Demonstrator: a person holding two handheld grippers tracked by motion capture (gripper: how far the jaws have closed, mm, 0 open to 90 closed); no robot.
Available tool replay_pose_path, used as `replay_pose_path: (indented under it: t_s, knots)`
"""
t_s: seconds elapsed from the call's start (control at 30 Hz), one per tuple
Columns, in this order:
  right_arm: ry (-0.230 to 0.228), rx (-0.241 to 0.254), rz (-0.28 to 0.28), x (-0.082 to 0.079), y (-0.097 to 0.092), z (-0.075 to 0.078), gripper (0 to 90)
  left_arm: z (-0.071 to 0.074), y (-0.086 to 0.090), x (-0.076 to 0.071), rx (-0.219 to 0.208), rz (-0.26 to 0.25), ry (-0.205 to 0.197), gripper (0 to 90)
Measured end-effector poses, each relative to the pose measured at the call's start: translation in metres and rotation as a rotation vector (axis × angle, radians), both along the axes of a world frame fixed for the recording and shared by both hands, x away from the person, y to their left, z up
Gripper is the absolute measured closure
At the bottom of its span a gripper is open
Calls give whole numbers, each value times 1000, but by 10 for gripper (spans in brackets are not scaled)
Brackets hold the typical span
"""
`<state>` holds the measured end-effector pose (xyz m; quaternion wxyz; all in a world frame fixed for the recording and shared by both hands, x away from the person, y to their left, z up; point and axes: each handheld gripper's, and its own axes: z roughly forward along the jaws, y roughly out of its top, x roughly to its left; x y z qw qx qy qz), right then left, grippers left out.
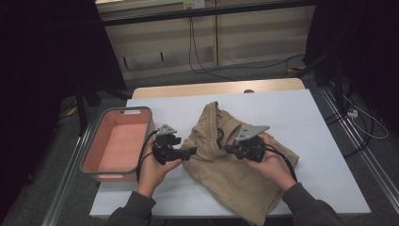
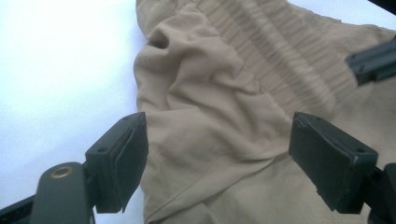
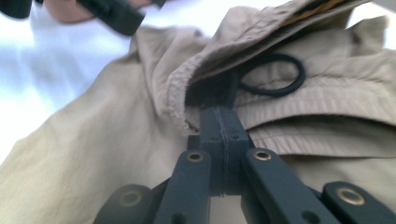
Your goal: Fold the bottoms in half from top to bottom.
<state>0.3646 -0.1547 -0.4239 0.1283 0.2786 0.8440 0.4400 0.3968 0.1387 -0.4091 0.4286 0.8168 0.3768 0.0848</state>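
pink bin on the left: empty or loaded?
Empty. The high view shows the pink bin with a bare floor; the beige garment lies beside it on the table.

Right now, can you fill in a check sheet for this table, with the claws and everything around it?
Surface: white table top, bare around the cloth.
Job's things: tan shorts, crumpled mid-table, gathered waistband and a black cord loop showing.
Clutter: pink bin at the table's left edge, nothing seen inside.
Grippers: left claw open over the shorts' left edge; right claw shut on the waistband edge.
Cables: one trails from each claw; black wires lie on the floor beyond.
Surroundings: wooden wall panels, dark stands either side.
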Motion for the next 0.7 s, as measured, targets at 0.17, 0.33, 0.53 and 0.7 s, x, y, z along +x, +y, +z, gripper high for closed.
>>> replay_pose_path:
  t_s: [0.17, 0.33, 0.53, 0.7]
  knots:
    - [40, -46, 61, -11, 10, -13, 900, 1, 1, 0, -10, 12, -5, 200]
    - [50, -100, 68, -15, 13, -23, 900, 0, 1, 0, -2, 12, -7, 199]
    - [52, -122, 51, -15, 12, -28, 843, 1, 2, 0, 0, 16, -8, 197]
    - [47, -95, 27, -18, 2, -18, 734, 0, 4, 0, -2, 28, -8, 193]
